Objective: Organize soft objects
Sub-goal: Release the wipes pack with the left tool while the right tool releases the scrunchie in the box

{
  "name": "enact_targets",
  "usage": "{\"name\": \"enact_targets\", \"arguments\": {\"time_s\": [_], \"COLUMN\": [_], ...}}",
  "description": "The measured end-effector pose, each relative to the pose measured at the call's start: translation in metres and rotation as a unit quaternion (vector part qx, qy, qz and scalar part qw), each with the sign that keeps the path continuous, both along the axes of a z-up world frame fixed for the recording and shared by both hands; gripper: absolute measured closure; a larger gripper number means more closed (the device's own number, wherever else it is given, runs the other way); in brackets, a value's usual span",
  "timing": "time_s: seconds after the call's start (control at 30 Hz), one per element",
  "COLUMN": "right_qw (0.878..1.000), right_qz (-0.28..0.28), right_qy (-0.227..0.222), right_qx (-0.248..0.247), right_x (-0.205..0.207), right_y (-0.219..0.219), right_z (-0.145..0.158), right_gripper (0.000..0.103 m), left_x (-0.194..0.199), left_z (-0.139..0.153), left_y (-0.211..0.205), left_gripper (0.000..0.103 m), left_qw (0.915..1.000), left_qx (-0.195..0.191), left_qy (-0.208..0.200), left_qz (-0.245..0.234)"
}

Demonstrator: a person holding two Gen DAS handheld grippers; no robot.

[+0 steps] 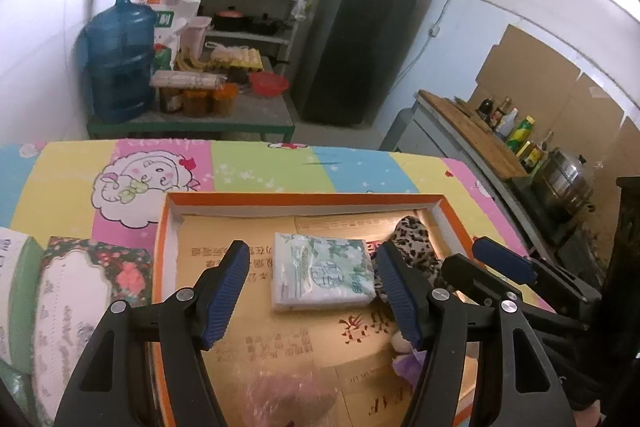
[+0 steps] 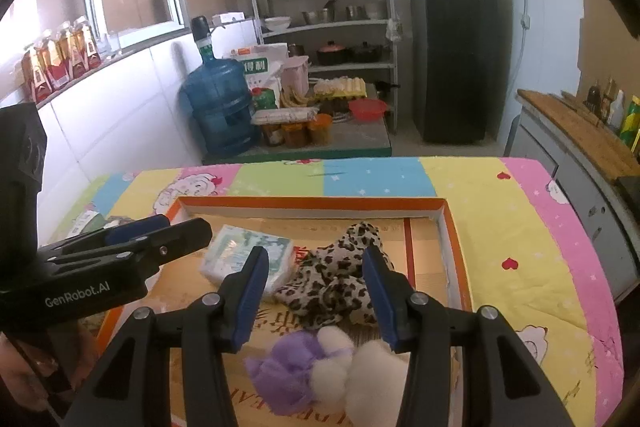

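Behind the cartoon-print tablecloth (image 2: pixel 480 227) stood the kitchen clutter — a water jug (image 2: pixel 220 107), a steel shelf rack (image 2: pixel 320 3), a dark fridge (image 2: pixel 452 47) — none of which mattered to us. Our work sat in the shallow orange-rimmed box (image 1: pixel 304 199) on the cloth, lined with tan cardboard.

We held both tongs above that box, tilted down into it. Our left gripper (image 1: pixel 310 291) stood wide apart and held nothing; the tissue pack (image 1: pixel 320 271) lay flat on the lining between and beyond its blue pads, untouched. Our right gripper (image 2: pixel 316 295) was about half spread and likewise empty, with the leopard-print cloth (image 2: pixel 336 279) bunched on the lining just past its fingertips, touching the tissue pack's edge. Nearer to us lay the purple and white fluffy balls (image 2: pixel 320 371), close together at the box's near side. A floral cushion (image 1: pixel 76 291) rested outside the box, to its left.

We judged that the soft things in the box had just been set down and the step was a clean withdrawal. Doing it well meant lifting straight away with the jaws spread — so no pad snagged the loose cloth — and then going for the cushion, which would need a wide, gentle bite since it would squash and sag.
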State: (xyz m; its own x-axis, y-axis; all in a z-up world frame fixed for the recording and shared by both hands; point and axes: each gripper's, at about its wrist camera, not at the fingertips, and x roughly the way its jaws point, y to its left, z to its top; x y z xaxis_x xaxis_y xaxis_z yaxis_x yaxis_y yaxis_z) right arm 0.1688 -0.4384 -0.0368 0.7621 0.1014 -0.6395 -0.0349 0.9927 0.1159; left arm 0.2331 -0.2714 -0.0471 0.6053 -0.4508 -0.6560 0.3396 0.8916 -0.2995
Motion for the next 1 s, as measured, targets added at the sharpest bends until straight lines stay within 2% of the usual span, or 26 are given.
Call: {"name": "enact_targets", "arguments": {"time_s": [0.47,1.0], "right_qw": [0.999,0.997], "right_qz": [0.006,0.028], "right_qy": [-0.032,-0.07], "right_qx": [-0.025,-0.028], "right_x": [-0.038,-0.085], "right_y": [0.032,0.09], "right_z": [0.028,0.048], "right_gripper": [0.054,0.054], "left_x": [-0.042,-0.091], "left_z": [0.028,0.051], "left_y": [0.03,0.093], "left_gripper": [0.035,0.035], "left_qw": [0.9989,0.9953], "left_qx": [0.002,0.003], "left_qy": [-0.046,-0.096], "left_qz": [-0.003,0.012]}}
